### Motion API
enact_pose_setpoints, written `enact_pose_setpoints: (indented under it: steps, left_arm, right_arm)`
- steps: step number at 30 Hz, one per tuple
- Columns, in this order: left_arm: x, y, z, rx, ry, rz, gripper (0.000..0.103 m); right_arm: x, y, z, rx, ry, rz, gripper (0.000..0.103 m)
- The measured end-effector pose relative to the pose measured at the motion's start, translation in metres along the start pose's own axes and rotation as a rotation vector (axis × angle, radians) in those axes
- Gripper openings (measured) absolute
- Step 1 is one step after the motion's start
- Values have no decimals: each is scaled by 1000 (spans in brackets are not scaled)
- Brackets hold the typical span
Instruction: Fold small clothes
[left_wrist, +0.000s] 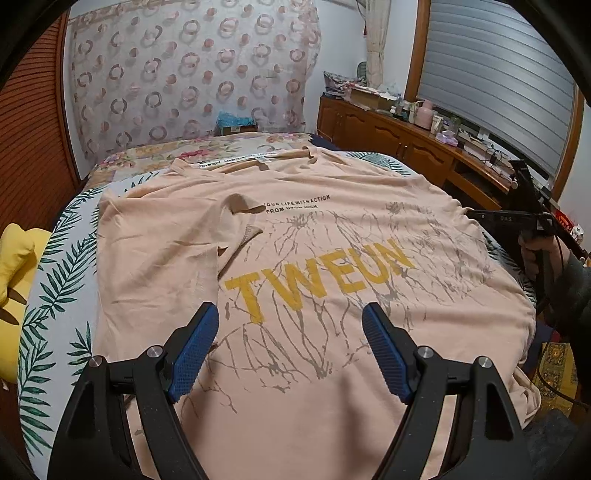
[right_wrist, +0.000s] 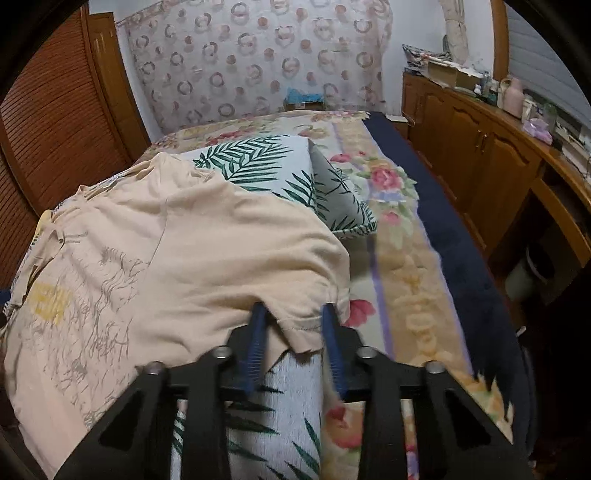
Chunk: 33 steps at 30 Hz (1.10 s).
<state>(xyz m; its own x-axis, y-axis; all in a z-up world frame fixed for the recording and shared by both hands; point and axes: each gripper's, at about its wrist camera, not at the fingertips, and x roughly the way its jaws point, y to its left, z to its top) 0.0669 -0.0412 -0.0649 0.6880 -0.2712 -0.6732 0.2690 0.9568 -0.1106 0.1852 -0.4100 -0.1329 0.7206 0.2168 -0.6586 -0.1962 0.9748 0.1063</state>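
Two views show one peach T-shirt (left_wrist: 295, 240) spread face up on a leaf-print cushion (left_wrist: 55, 295), my landmark, which lies on a floral bed cover (right_wrist: 399, 229).

From my left wrist camera, my left gripper (left_wrist: 290, 347) hovers above the shirt's lower front, jaws spread wide with nothing between them, the cloth lying beneath and beyond the blue pads (left_wrist: 195, 347). One sleeve (left_wrist: 236, 221) is already folded inward, toward the cushion's middle. At the cushion's far right edge a hand holds my right gripper (left_wrist: 517, 218).

From my right wrist camera, my right gripper (right_wrist: 295, 325) stands at that cushion edge. The other sleeve's hem (right_wrist: 299, 328) hangs between its narrowed jaws; I cannot tell whether they pinch it. I judge this sleeve folds next.
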Motion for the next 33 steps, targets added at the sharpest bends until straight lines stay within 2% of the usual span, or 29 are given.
enact_pose_setpoints:
  steps: [2,3,8,14,17,21,27,28,33]
  left_arm:
    - [-1,-1,-1,-2,-2,-3,81]
    - [-1,-2,-2,-3,-3,-4,81]
    - [-4,-4,-3,-3,-9,-7,81]
    - [-8,-4,-2,-4,-20,-4,81]
    - [-10,-3,-3,-11,-25,-7,81]
    - [-11,-2,-3,-11,-27,-6,81]
    - [-15,1,-3,-19,-37,-7,81]
    - [-16,1,-3,-20,-39,-7,81]
    - [-17,-2,-2,-20,-44,-12,81]
  right_arm:
    - [2,-1,1,-31,-5,-25,14]
    - [1,0,1,-48,-8,-37,4]
    - [-13,12,6,-101,-67,-42,3]
    - [-52,62,19,-195,-185,43,3]
    - [-61,99,16,-254,-187,116,3]
    - [-57,135,-1,-280,-136,186,3]
    - [-52,141,-13,-311,-94,163,35]
    - [-53,137,-15,-308,-98,155,38]
    - [-60,114,-11,-255,-112,114,38]
